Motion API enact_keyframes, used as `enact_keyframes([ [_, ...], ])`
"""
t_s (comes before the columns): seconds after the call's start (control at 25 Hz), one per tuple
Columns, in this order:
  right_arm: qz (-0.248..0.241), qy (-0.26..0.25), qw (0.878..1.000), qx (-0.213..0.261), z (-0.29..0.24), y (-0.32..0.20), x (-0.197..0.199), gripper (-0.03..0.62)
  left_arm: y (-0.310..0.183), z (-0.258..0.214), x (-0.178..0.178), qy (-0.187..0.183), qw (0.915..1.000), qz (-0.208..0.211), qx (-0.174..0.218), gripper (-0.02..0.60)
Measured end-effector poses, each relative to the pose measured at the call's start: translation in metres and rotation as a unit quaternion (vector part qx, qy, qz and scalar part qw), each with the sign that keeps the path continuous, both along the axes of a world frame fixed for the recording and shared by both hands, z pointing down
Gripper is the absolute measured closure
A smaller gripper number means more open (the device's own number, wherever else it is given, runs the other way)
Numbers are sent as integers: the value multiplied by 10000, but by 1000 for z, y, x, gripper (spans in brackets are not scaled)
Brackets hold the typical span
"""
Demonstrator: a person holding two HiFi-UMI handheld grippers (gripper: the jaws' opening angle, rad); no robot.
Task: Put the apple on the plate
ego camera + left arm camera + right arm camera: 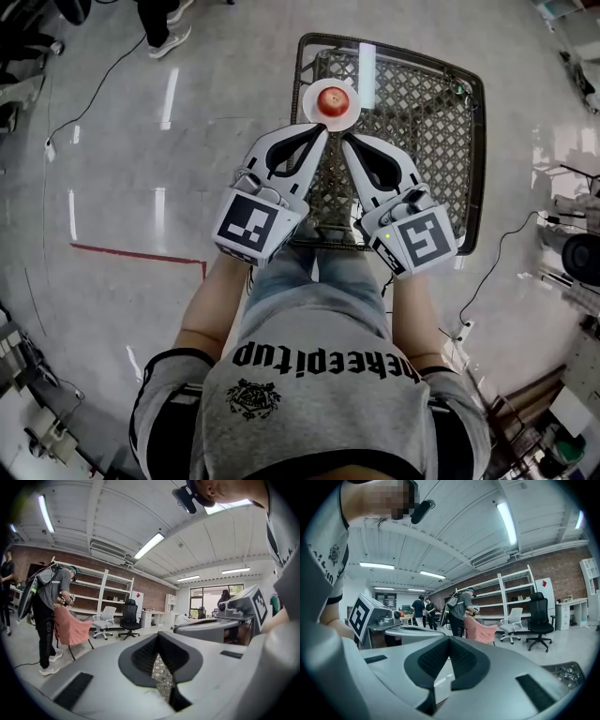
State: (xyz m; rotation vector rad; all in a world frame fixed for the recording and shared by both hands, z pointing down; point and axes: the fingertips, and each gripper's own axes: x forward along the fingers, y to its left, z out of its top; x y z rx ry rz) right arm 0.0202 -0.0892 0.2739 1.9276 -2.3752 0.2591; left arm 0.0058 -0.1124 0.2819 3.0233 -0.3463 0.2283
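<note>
Sitting on the plate (308,105), the apple (333,98) lies beyond the left claw (323,129) and right claw (345,139), both clenched empty.

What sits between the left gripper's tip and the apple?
In the head view, only the white rim of the plate separates the left gripper from the apple.

Head view steeply down onto mesh table (422,122); both gripper views level, toward shared shelves (101,592).

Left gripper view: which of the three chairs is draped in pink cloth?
The leftmost chair, beside the standing person; the white office chair and black office chair are bare.
</note>
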Motion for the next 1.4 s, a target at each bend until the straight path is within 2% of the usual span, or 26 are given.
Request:
enact_keyframes([
  [0.68,-3,-42,9994,336,-34,10,-30,595,11,-40,-24,355,9989,169,251,549],
  [1.0,-10,37,9994,358,-41,13,-43,595,15,-44,-35,367,9986,238,296,549],
  [1.2,-1,83,9993,371,-40,11,-42,595,17,-38,-35,173,9995,234,82,549],
  [1.4,14,102,9992,386,-39,13,-46,595,17,-42,-37,392,9983,286,328,549],
])
